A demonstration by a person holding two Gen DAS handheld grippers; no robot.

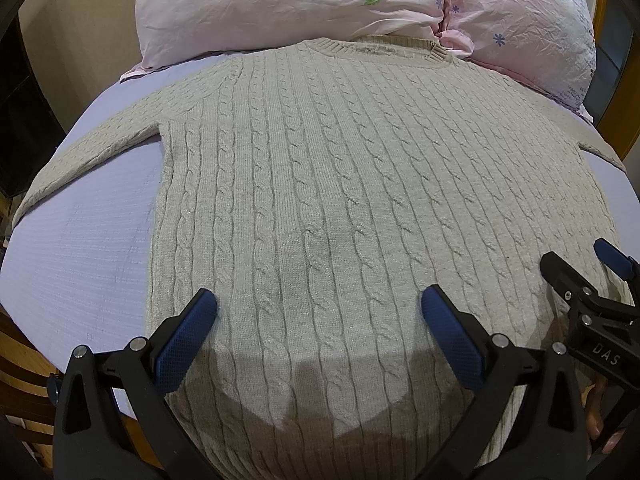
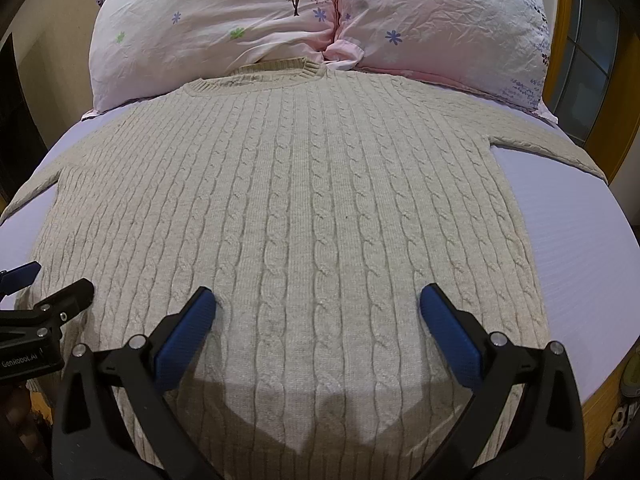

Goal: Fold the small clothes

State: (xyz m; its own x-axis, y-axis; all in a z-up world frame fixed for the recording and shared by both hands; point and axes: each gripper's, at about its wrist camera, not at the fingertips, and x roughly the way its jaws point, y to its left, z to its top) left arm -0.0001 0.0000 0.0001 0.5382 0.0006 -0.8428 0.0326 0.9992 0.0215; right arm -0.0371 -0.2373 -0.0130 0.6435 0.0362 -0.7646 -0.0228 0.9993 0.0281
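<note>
A beige cable-knit sweater [image 1: 320, 184] lies flat and face up on a lilac bed sheet [image 1: 80, 248], collar [image 1: 372, 46] at the far end, both sleeves spread out to the sides. It also shows in the right wrist view [image 2: 304, 208]. My left gripper [image 1: 319, 300] is open and empty, hovering over the sweater's lower left part. My right gripper [image 2: 318, 298] is open and empty over the lower right part. The right gripper shows at the right edge of the left wrist view [image 1: 588, 280]; the left gripper shows at the left edge of the right wrist view [image 2: 44, 292].
Two pink flowered pillows [image 1: 304, 4] [image 2: 440, 28] lie just beyond the collar. The sheet [image 2: 580, 240] shows on both sides of the sweater. A wooden bed frame [image 1: 24, 384] runs along the near edge. A window with a yellow frame [image 2: 592, 60] stands at the right.
</note>
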